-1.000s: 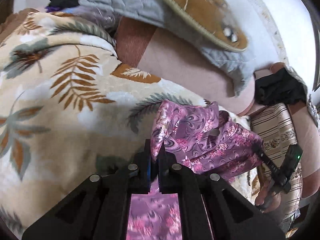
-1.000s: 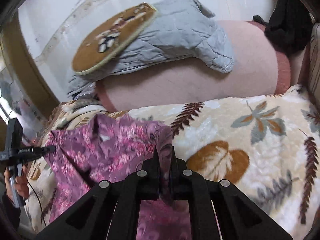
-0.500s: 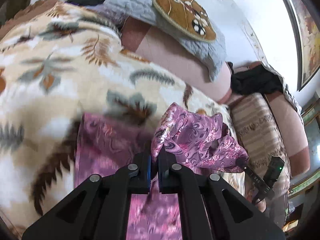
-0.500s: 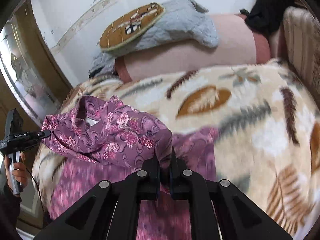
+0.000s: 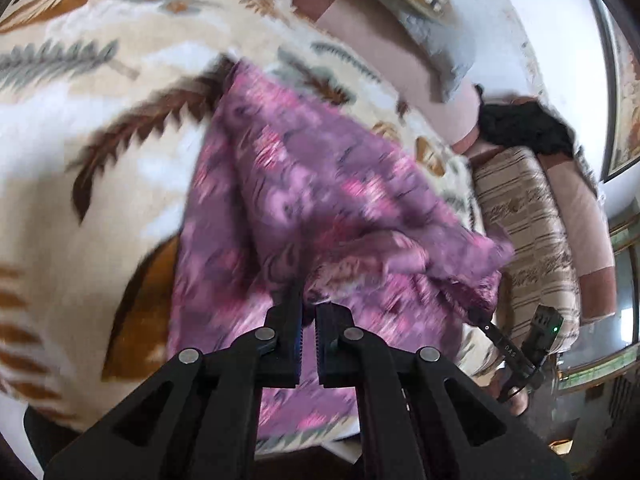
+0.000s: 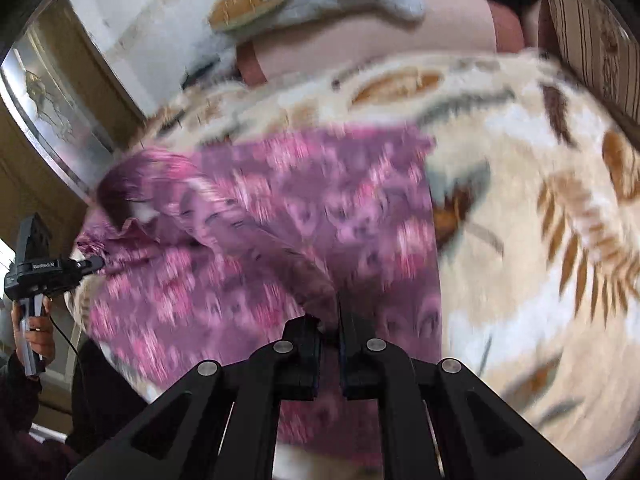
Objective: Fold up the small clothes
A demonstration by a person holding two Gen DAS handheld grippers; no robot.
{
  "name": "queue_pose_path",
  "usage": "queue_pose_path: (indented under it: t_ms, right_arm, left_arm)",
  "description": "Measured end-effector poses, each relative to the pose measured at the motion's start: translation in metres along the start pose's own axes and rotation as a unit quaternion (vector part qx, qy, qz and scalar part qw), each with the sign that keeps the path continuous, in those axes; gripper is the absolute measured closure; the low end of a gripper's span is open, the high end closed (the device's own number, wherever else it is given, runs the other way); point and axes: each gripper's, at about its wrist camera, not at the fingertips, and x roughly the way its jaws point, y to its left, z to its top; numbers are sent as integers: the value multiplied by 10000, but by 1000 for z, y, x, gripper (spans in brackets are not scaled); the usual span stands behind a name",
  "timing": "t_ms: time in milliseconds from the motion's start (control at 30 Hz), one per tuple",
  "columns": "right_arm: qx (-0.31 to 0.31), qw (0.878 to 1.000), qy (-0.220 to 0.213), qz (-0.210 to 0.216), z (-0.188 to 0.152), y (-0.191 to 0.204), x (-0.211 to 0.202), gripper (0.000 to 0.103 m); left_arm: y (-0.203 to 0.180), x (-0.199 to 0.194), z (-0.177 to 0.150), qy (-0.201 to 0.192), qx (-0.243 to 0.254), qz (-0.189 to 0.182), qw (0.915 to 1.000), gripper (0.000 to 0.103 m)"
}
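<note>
Motion-blurred purple floral garment (image 5: 320,200) on leaf-print blanket (image 5: 80,184), left gripper (image 5: 308,320) and right gripper (image 6: 330,326) each pinching its fabric.

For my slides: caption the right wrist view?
Right claw pinching purple floral garment over leaf-print blanket.

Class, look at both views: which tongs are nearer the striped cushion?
Right. The right tongs hold the purple garment at its cushion-side end, beside the striped cushion; the left tongs grip the far end.
</note>
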Motion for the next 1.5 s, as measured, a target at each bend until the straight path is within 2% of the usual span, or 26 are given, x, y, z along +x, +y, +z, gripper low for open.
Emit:
queue_pose_path:
  t_ms: [100,167,233,267,300,333,367,500,533,667,733,767,800,833,867,933,1000,1067,1133,1233,1333,1400,1467,1500]
  right_arm:
    - [287,9990,312,-126,-18,-11,-1,91]
    - [536,9979,326,-187,-27,-17,-11,91]
    - [817,9964,234,-5,-32,-22,-25,89]
    - [1004,9946,163,211,-33,-23,-32,84]
    - [1155,9924,122,416,-34,-23,-35,69]
    - [1303,9895,117,621,-34,-23,-35,60]
    - [1481,9854,124,835,-33,-22,-33,49]
    - [2281,9557,301,1835,-26,-13,-4,48]
    - [2426,9491,322,1984,-25,-12,3,48]
    - [2967,9303,205,2149,-20,-11,30,47]
    - [3273,9205,168,2126,-19,-16,41,53]
    - [3398,9141,175,2205,-18,-19,45,78]
    - [3428,9101,152,2324,-16,-19,46,98]
    - [3334,9153,99,2260,-12,-18,40,98]
    - [3153,9239,-102,2166,-8,-16,29,98]
    - [2647,9406,-479,2073,0,-11,-3,99]
    - [2284,9530,-574,1907,0,-9,-28,99]
    - [2137,9611,-455,1688,-8,-9,-33,99]
    - [2057,9691,-125,1359,-24,-9,-23,99]
    - [2163,9712,383,923,-44,-14,11,98]
    - [2299,9677,404,951,-43,-10,15,91]
    - [2159,9712,474,894,-38,-10,5,80]
    - [2041,9753,381,752,-32,-10,-8,78]
    - [2042,9761,298,683,-29,-13,-16,76]
  left_arm:
    - [13,-3,-15,107,-170,61,9998,99]
    - [20,-15,-24,80,-301,-26,9995,99]
    - [20,-28,-30,10,-364,-167,9992,93]
    - [19,-33,-35,-19,-368,-267,9990,82]
    - [15,-37,-37,-38,-352,-340,9988,64]
    - [10,-38,-38,-53,-316,-401,9987,48]
    - [4,-38,-38,-69,-289,-458,9985,43]
    - [-19,-26,-30,4,-301,-976,9948,40]
    - [-24,-19,-27,53,-303,-1054,9940,37]
    - [-27,11,-23,364,-387,-934,9942,34]
    - [-24,25,-20,510,-523,-826,9939,36]
    - [-21,31,-17,540,-577,-785,9938,38]
    - [-19,33,-14,515,-648,-695,9941,60]
    - [-17,33,-11,518,-708,-742,9934,90]
    - [-14,31,-10,515,-774,-817,9923,93]
    - [-12,18,-11,387,-813,-832,9925,92]
    - [-12,1,-17,265,-640,-729,9949,93]
    - [-5,-8,-28,256,-653,-734,9948,92]
    - [7,-4,-38,320,-763,-612,9947,93]
    - [36,11,-46,514,-1111,-198,9923,93]
    - [45,9,-48,575,-1338,-415,9885,93]
    - [38,-5,-47,435,-1036,-398,9929,92]
    - [25,-23,-43,310,-670,-645,9952,92]
    - [21,-29,-40,255,-569,-744,9953,87]
